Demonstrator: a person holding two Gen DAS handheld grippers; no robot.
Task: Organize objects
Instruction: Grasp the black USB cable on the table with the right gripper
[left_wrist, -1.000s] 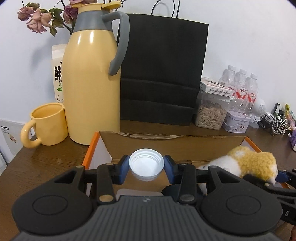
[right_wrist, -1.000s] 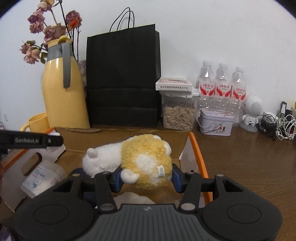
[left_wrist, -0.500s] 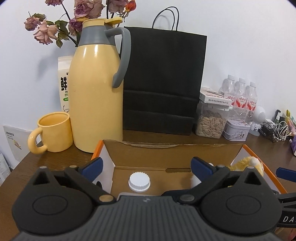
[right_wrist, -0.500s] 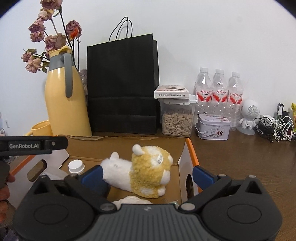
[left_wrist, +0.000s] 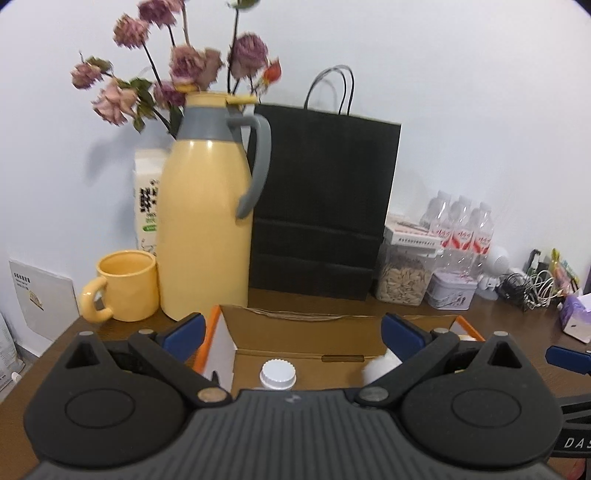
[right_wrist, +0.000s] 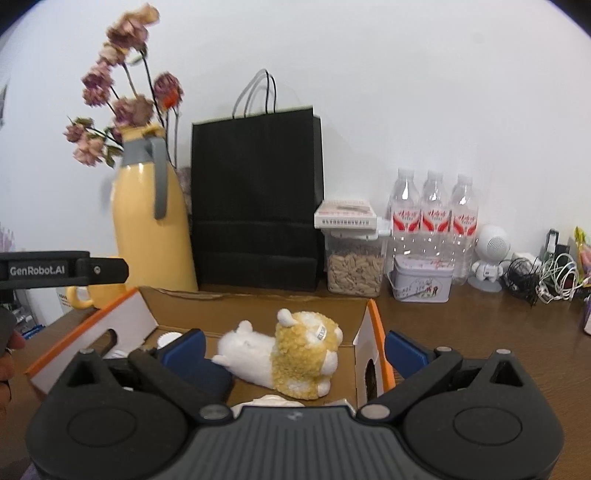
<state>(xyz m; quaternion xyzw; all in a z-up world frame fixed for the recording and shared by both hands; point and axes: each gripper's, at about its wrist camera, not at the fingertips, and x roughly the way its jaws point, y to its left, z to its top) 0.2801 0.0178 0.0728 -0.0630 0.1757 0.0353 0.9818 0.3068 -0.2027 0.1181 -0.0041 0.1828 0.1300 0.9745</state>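
Below the left gripper's (left_wrist: 291, 332) spread fingers, its own dark body hides all of the white-capped bottle (left_wrist: 277, 373) except the cap. The plush toy (left_wrist: 380, 365) shows there only as a white patch behind the right-hand finger. In the right wrist view a pale rounded thing (right_wrist: 267, 400) just behind the fingers is mostly covered; what it is cannot be told. The dried flowers (right_wrist: 125, 107) are blurred, and a hand (right_wrist: 7, 354) is cut off at the left edge.

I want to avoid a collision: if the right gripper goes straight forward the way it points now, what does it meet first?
Most likely the plush toy lying in the cardboard box: it sits between the open right gripper fingers' line, just ahead. Depth is uncertain.
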